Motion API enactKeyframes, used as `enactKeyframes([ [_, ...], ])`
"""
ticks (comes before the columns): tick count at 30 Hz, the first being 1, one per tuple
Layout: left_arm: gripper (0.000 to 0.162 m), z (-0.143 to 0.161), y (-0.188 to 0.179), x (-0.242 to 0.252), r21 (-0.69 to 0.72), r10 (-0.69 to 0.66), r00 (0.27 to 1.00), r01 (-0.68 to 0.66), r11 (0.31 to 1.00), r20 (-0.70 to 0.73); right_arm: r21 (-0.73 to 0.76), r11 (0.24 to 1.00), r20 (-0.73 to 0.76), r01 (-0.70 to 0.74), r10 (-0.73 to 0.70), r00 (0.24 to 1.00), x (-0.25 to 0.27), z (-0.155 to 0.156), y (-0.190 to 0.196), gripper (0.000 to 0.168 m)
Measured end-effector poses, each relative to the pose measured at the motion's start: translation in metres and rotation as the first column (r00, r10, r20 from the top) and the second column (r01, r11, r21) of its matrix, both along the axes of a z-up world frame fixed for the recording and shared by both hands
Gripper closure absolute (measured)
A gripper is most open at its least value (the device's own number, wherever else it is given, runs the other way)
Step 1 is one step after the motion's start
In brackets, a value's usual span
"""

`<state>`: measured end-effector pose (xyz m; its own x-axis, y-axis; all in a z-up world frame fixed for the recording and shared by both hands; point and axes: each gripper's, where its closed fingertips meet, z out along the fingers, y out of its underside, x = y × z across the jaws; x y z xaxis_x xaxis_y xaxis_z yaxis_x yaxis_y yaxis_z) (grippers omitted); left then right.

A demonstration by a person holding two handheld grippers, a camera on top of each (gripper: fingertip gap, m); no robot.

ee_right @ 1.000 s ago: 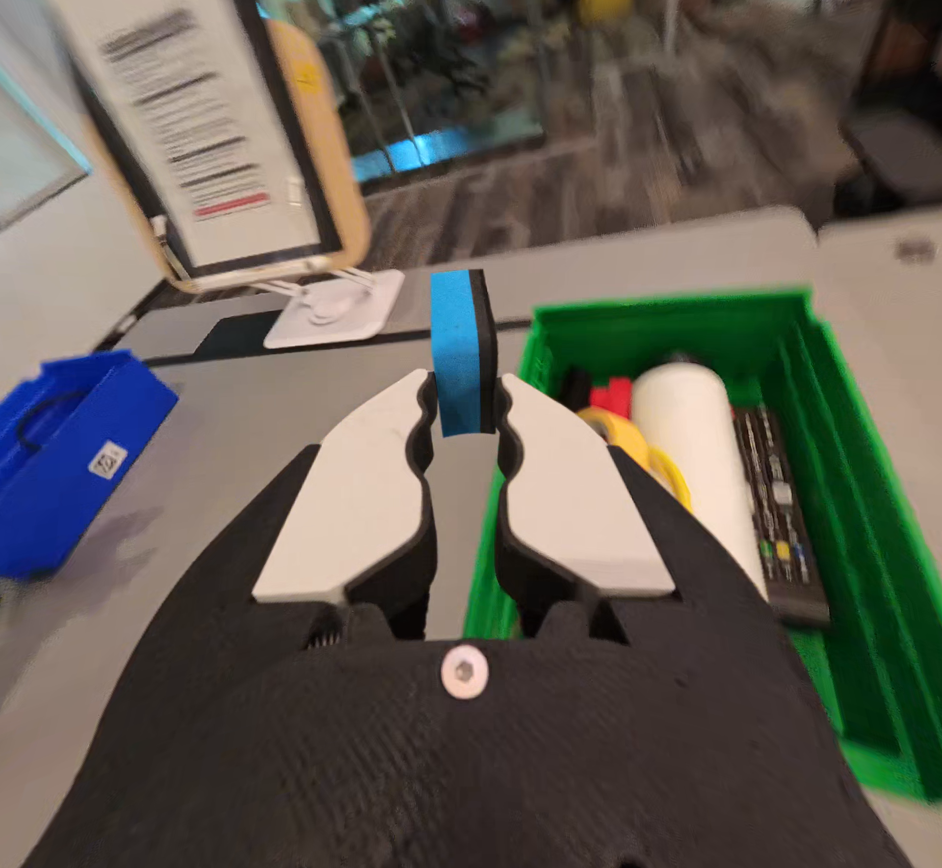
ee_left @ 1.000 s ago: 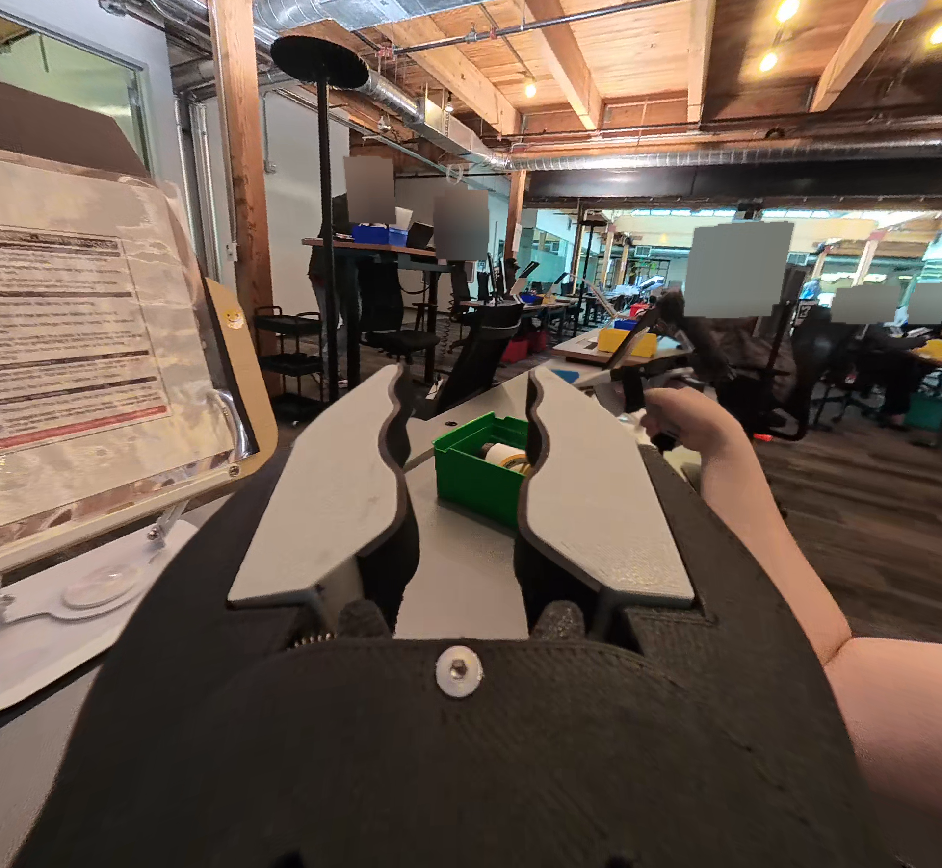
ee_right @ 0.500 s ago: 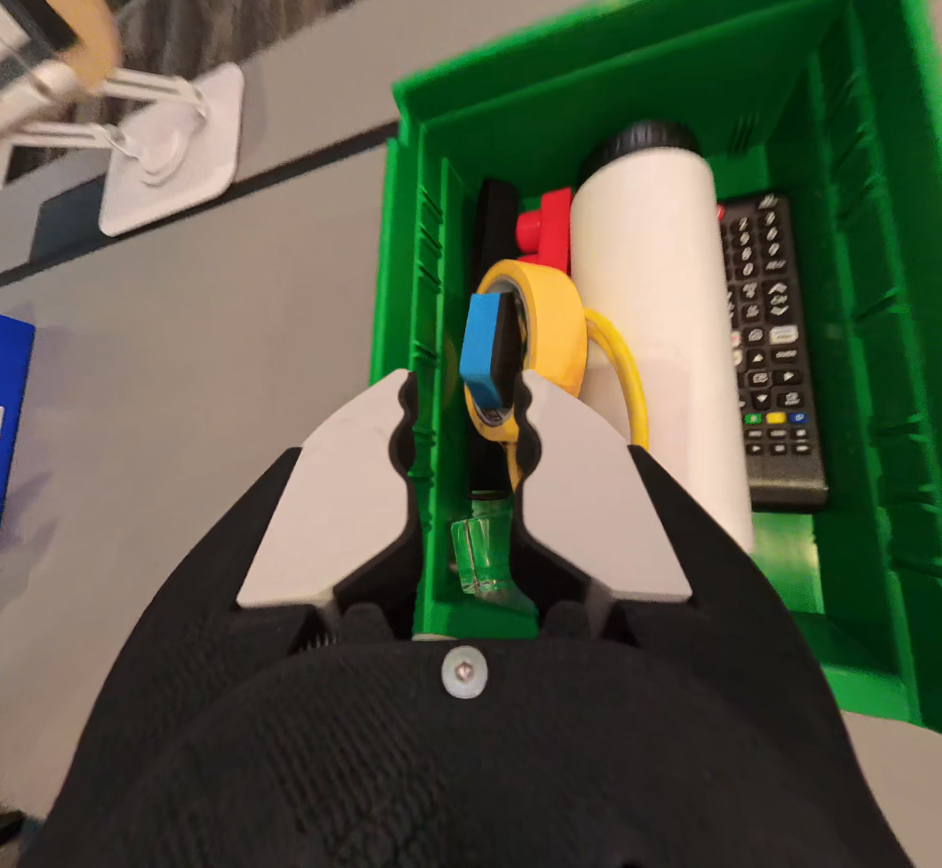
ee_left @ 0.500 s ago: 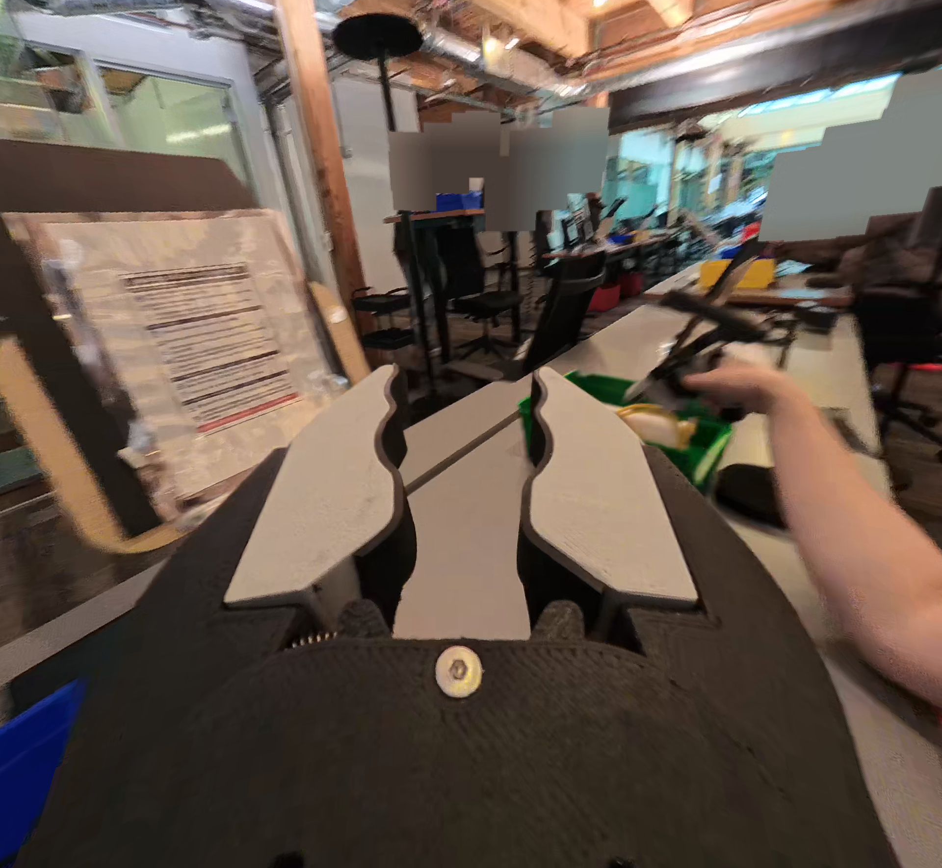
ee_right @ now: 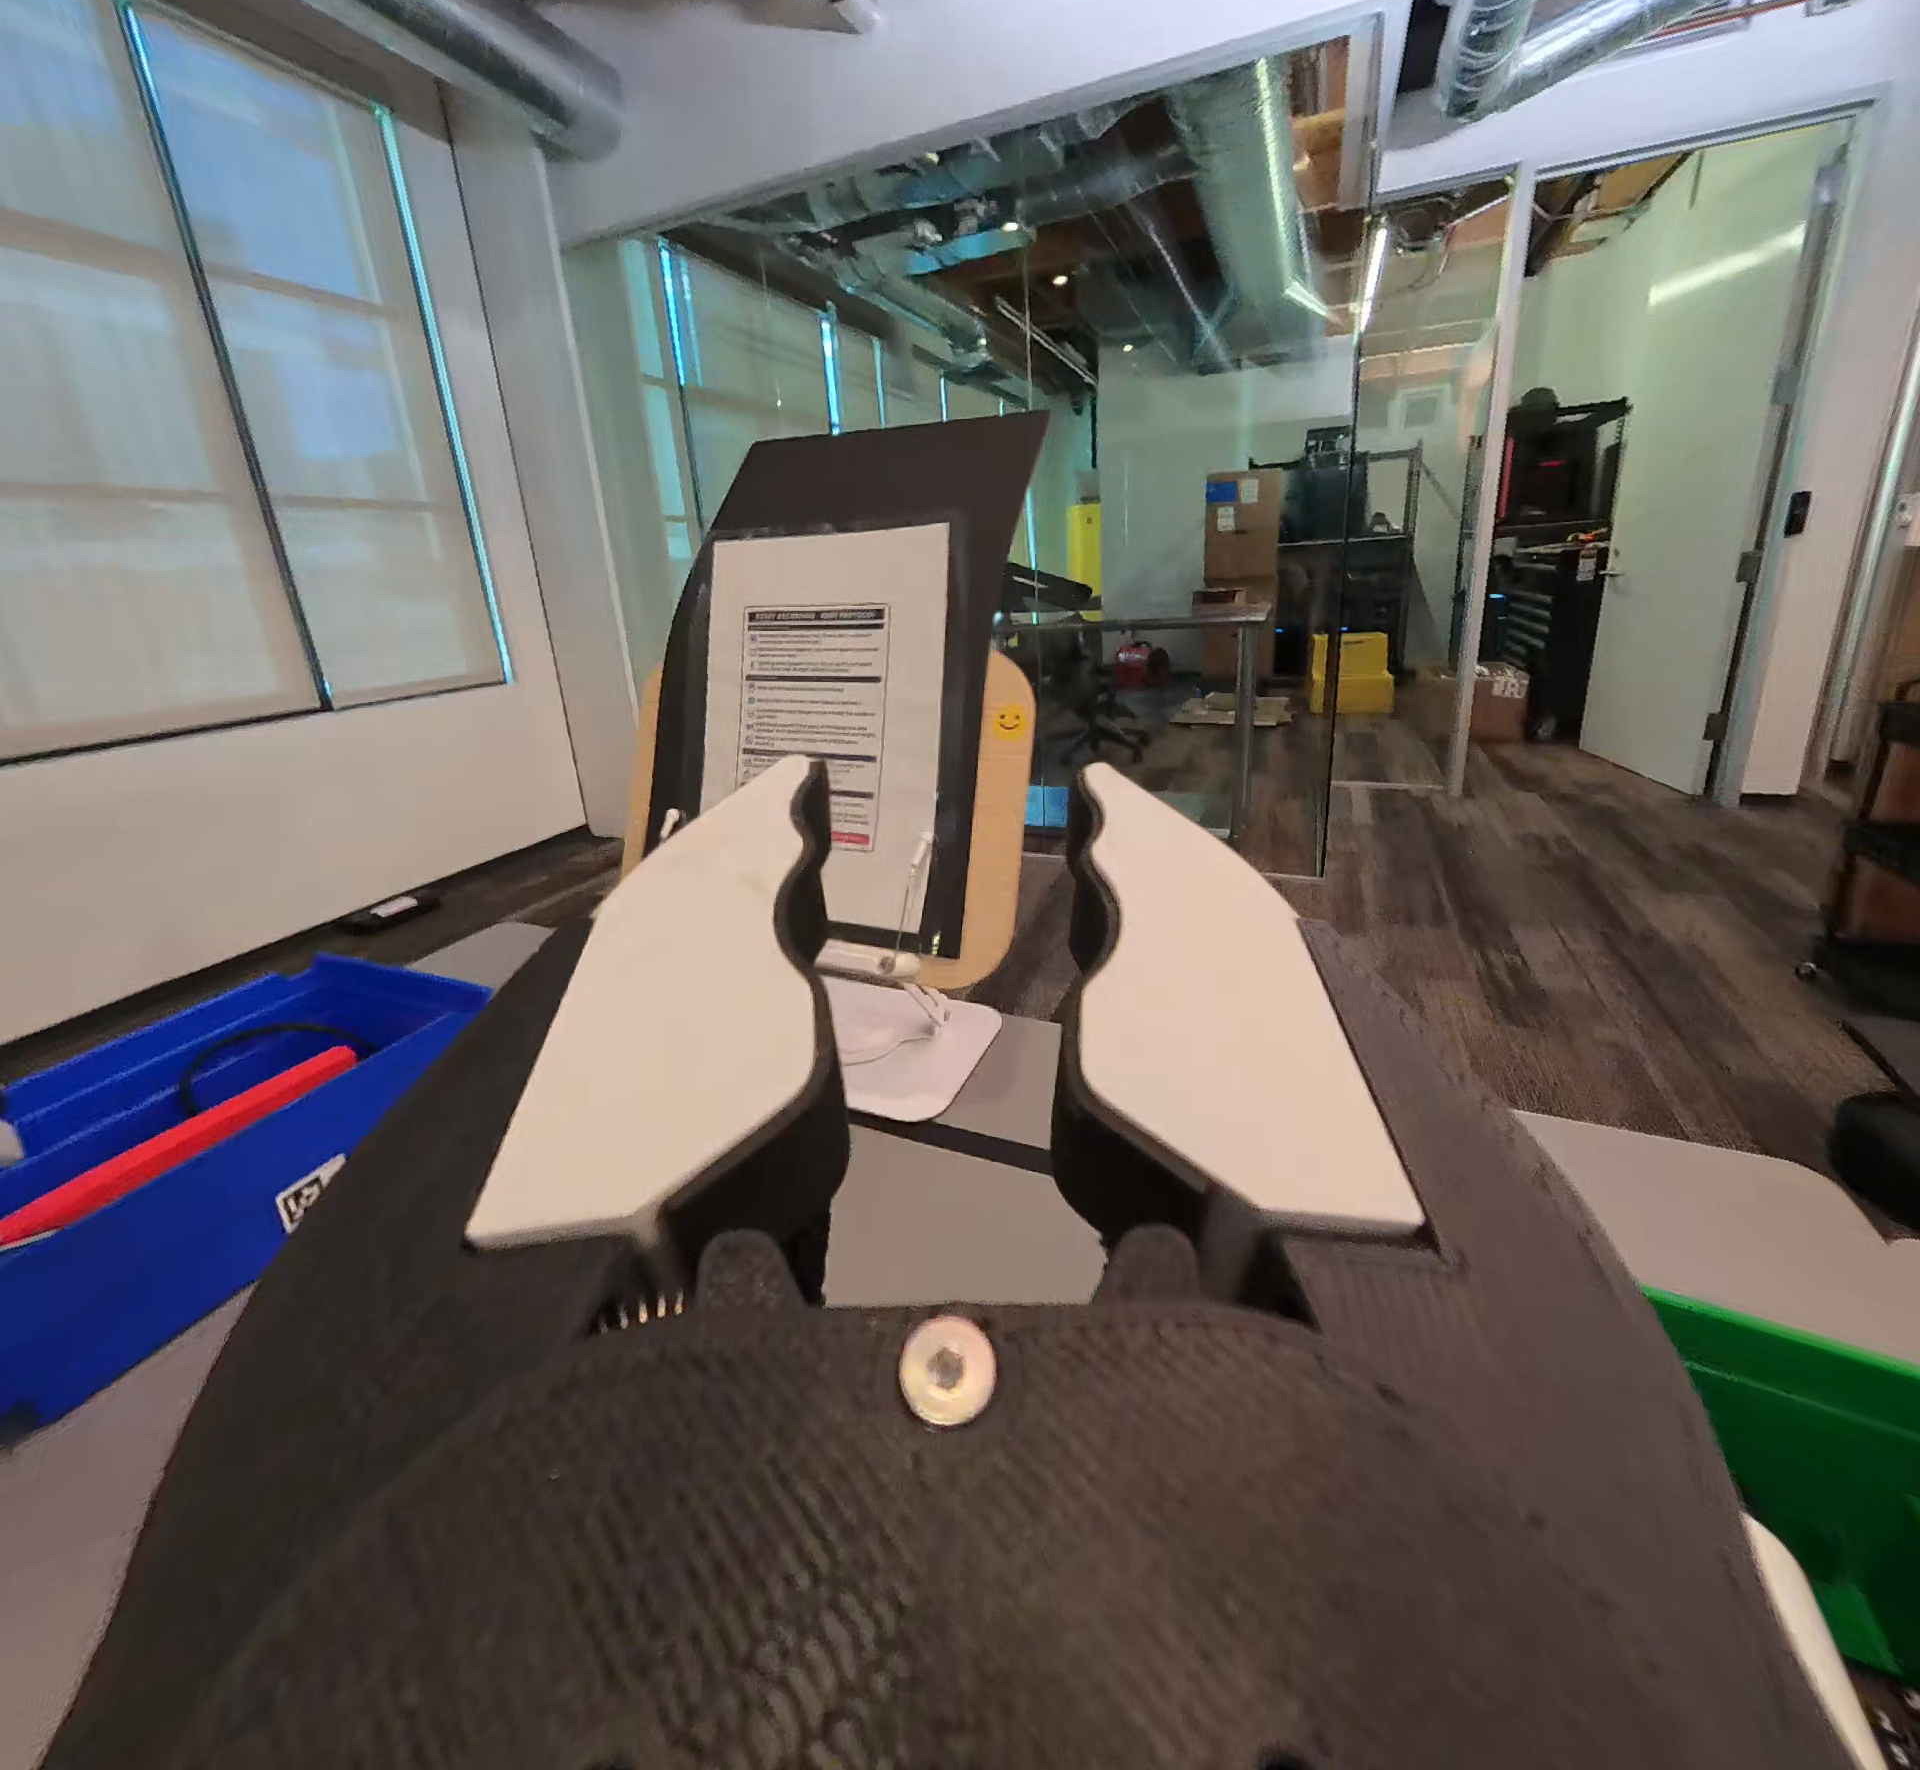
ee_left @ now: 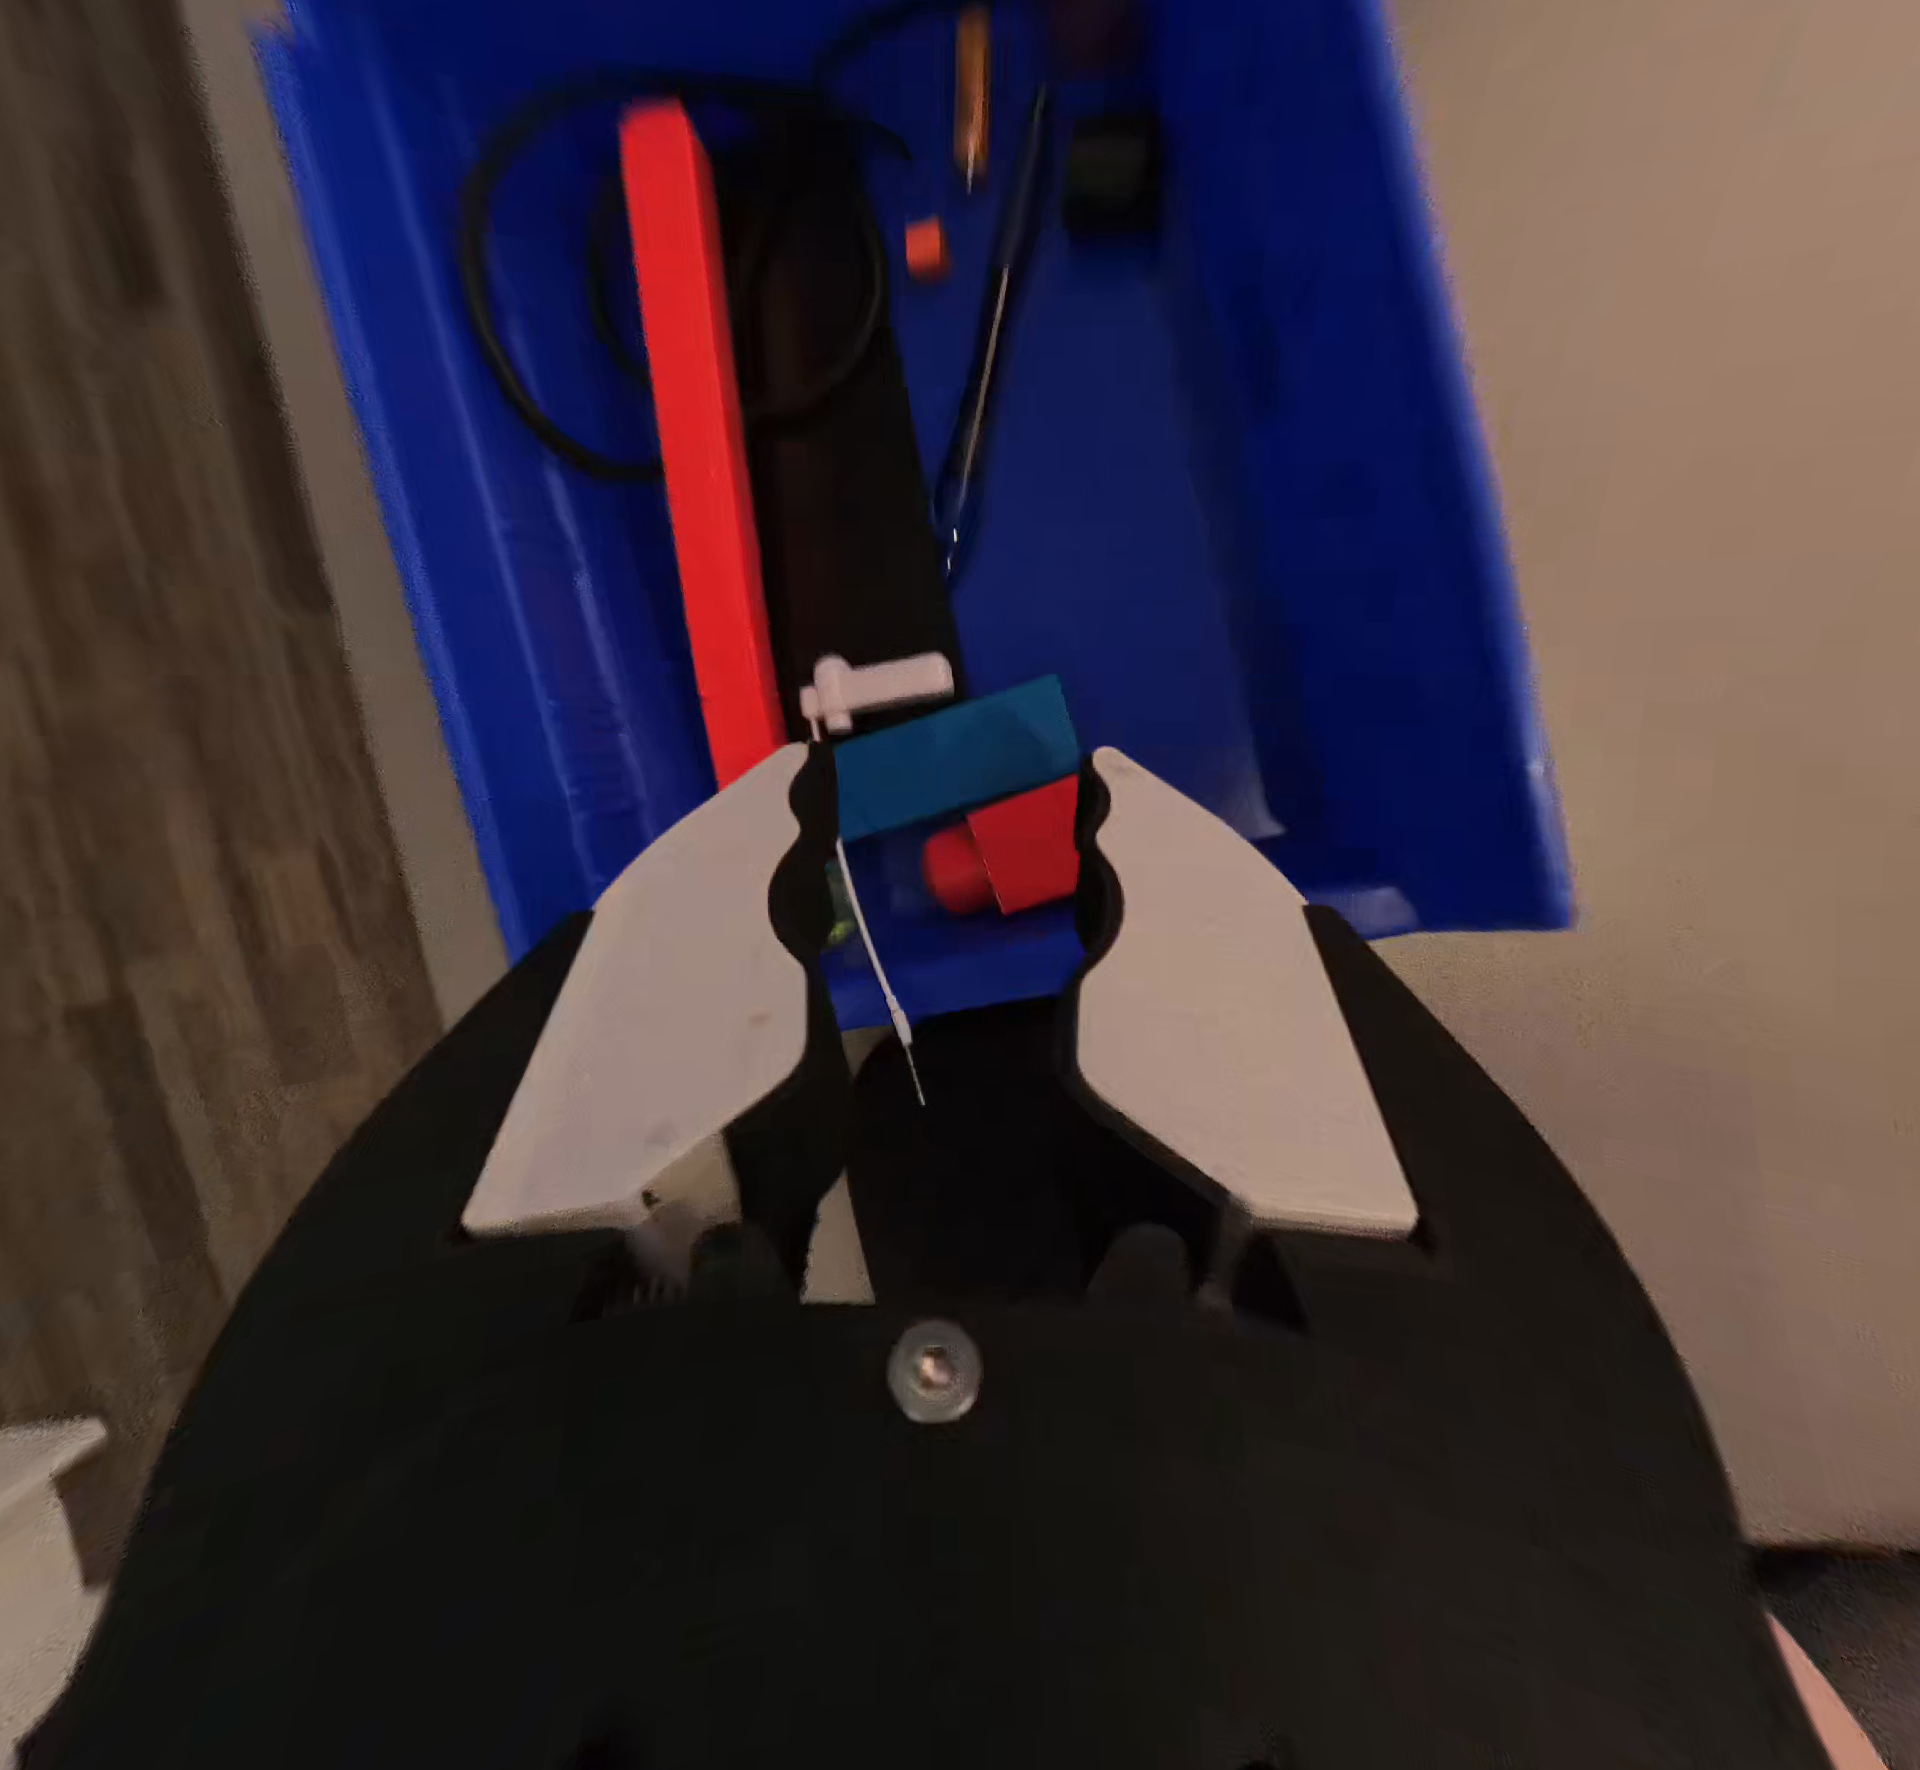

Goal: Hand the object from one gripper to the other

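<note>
Grey table (ee_right: 1704, 1232) in a glass-walled office with wood floor. Your left gripper (ee_left: 951, 764) points down over the blue bin (ee_left: 1351, 473), fingers pinching the blue block (ee_left: 951, 764); red bar (ee_left: 696, 432) at 11 o'clock. Your right gripper (ee_right: 945, 785) is spread, empty, facing the sign stand (ee_right: 831, 681) at 12 o'clock; green bin (ee_right: 1818, 1429) at 4 o'clock
</note>
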<state>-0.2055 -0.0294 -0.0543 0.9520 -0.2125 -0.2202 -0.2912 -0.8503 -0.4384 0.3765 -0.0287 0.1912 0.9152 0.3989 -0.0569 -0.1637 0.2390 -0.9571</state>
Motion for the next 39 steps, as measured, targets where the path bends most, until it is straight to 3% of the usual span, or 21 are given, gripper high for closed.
enactKeyframes([
  [1,0.121,-0.016,-0.001,-0.006,-0.079,0.025,0.999,-0.022,0.997,0.032,-0.015,1.0,0.019,-0.003,0.003,1.0,-0.006,-0.002,0.003,0.124],
  [5,0.12,-0.052,-0.007,-0.019,-0.251,0.101,0.99,-0.073,0.965,0.101,-0.074,0.997,0.074,-0.009,0.015,0.997,-0.021,-0.013,0.013,0.123],
  [12,0.104,-0.074,-0.027,-0.012,-0.431,0.114,0.99,-0.07,0.9,0.078,-0.103,0.994,0.085,-0.019,0.028,0.996,-0.027,-0.019,0.019,0.122],
  [19,0.088,-0.079,-0.024,-0.011,-0.476,0.174,0.985,-0.16,0.865,-0.014,-0.126,0.992,0.097,-0.018,0.031,0.995,-0.027,-0.023,0.022,0.122],
  [29,0.095,-0.101,-0.033,-0.009,-0.604,0.256,0.966,-0.178,0.776,0.045,-0.141,0.99,0.123,-0.022,0.04,0.992,-0.032,-0.025,0.023,0.122],
  [34,0.094,-0.099,-0.033,-0.007,-0.606,0.25,0.965,-0.153,0.781,0.079,-0.139,0.99,0.142,-0.019,0.039,0.989,-0.035,-0.025,0.023,0.122],
  [39,0.095,-0.083,-0.03,-0.014,-0.55,0.207,0.978,-0.178,0.816,-0.01,-0.14,0.99,0.157,-0.008,0.03,0.987,-0.036,-0.026,0.024,0.122],
])
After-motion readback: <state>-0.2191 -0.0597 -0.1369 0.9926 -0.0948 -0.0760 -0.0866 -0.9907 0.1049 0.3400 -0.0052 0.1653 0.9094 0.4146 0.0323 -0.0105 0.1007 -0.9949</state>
